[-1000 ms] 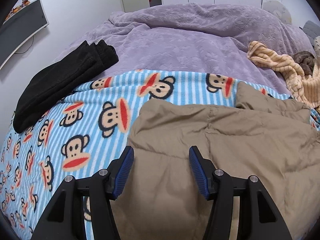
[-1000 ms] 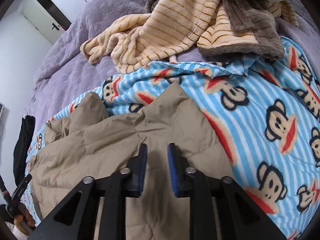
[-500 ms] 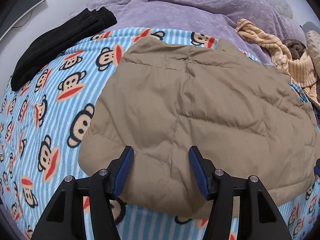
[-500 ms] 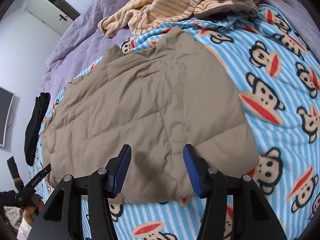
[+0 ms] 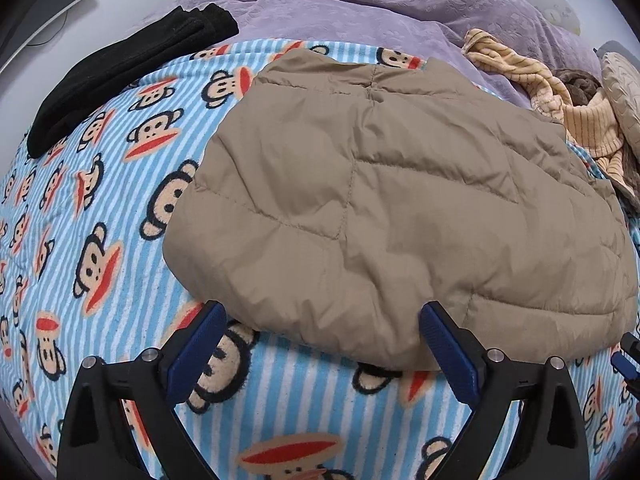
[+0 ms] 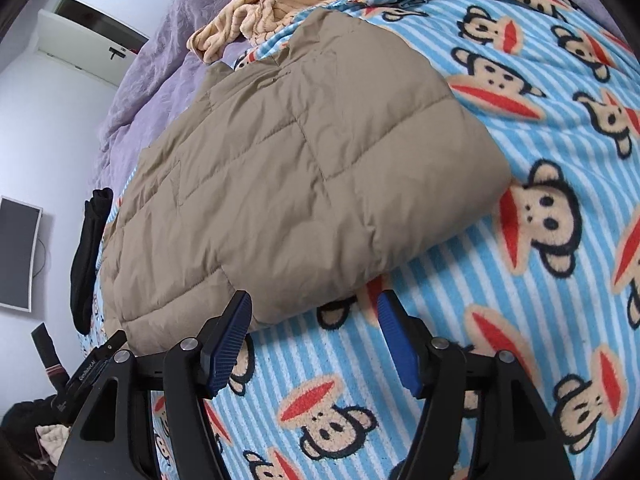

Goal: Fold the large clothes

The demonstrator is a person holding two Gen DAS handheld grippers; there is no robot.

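Bright, even indoor light; sharp focus, strong fisheye-warped edges.

Home bedroom. Bed fills view, spread with blue-striped monkey-print fleece blanket over purple embossed duvet. Loose clothes lie on top: tan quilted jacket, black folded garment, striped yellow fleece. Wall-mounted screen on white wall, white door beyond.
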